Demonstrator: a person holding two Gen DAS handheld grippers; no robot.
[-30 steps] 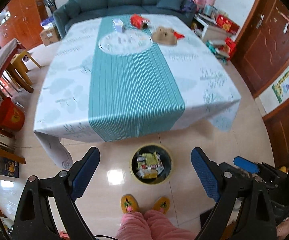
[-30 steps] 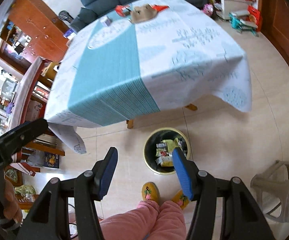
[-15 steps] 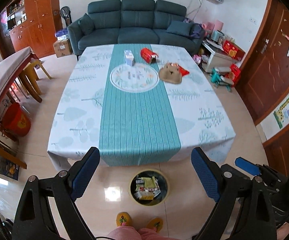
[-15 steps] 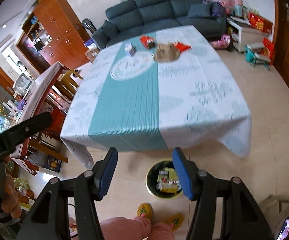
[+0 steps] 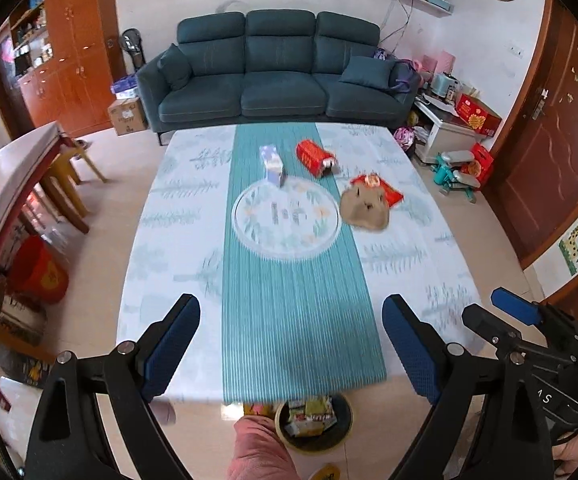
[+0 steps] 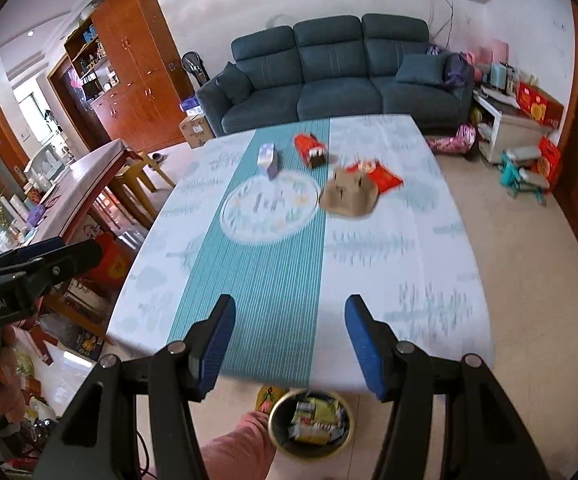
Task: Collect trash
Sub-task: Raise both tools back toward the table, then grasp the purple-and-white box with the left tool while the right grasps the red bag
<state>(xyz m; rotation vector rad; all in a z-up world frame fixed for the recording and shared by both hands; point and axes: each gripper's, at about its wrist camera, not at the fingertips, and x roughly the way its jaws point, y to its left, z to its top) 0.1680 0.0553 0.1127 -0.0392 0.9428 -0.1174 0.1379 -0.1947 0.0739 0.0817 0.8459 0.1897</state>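
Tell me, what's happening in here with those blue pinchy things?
Someone is clearing trash off the table. They hold the left tongs and right tongs, both open and empty, above the near edge. A bin by their feet already has wrappers in it. Still lying at the table's far end are a small carton, a red box, a brown bag and a red wrapper.

The desk [image 5: 169,240] fills mid-frame, with a sofa [image 5: 277,68] placed behind it. At the upper middle, a carton [image 5: 271,164], a box [image 5: 315,157] and a bag [image 5: 365,210] are set around a mat [image 5: 285,216]. A bin [image 5: 313,426] is seen on the floor at the bottom edge, before the desk.
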